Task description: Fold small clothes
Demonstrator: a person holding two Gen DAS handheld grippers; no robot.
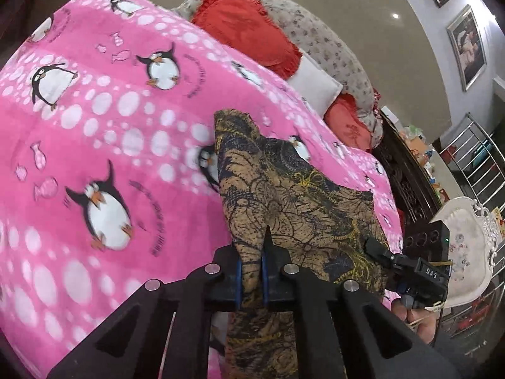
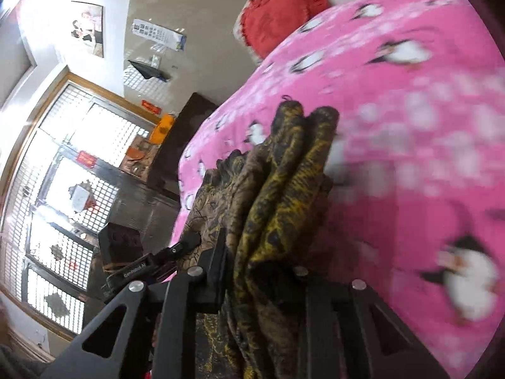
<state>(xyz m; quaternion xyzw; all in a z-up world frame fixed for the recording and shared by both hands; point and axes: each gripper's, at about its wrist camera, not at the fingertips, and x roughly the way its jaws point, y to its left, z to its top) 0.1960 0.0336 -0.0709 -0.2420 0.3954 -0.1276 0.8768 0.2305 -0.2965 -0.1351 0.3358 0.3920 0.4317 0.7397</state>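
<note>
A brown garment with a dark blue and yellow print hangs stretched over a pink penguin blanket that covers a bed. My left gripper is shut on one edge of it, the cloth pinched between the blue pads. At the garment's right side my right gripper shows, with a hand behind it. In the right wrist view the garment is bunched into thick folds, and my right gripper is shut on that bundle above the blanket. The left gripper shows at the cloth's left edge.
Red heart-shaped pillows, a white pillow and floral cushions lie at the head of the bed. A dark carved wooden frame runs along its side, with a white ornate chair and a metal rack beyond. A grilled window stands off the bed.
</note>
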